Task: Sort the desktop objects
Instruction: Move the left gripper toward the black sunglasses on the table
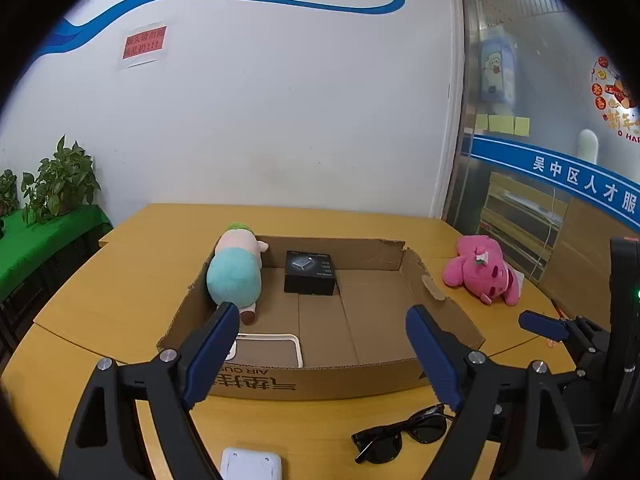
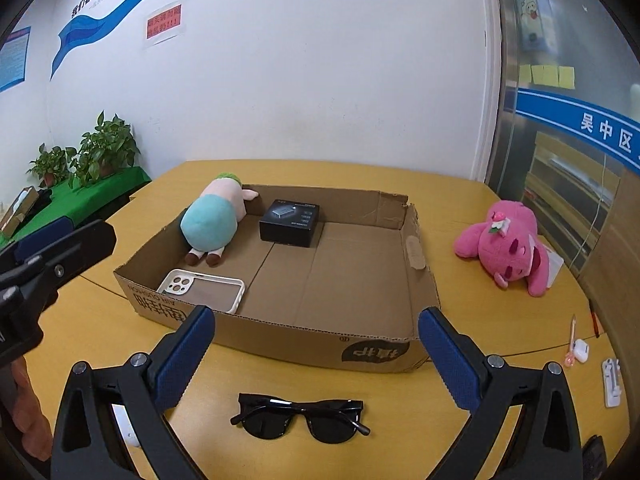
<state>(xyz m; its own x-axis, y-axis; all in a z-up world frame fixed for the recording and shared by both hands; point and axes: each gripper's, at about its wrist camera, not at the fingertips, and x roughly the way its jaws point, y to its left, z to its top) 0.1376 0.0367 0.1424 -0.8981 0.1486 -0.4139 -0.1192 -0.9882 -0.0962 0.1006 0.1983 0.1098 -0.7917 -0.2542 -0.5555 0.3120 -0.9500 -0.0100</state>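
1. On the yellow table [image 2: 120,360], a big cardboard box [image 2: 320,344] lying open, with a green plush toy [image 2: 212,216], a black box [image 2: 290,222] and a phone case [image 2: 202,290] already inside.
2. Right of the cardboard box, well apart, a pink plush toy [image 2: 506,248] waiting outside.
3. Just in front of the cardboard box, black sunglasses [image 2: 300,420] lying flat, arms folded.
4. Above the sunglasses, right gripper [image 2: 316,344] spread wide, holding nothing.
5. Left of it, left gripper [image 1: 320,344] spread wide too, empty.
6. Probably sunglasses next: best to come straight down, pinch the middle bridge gently, lift, then set down in a bare spot inside the cardboard box.
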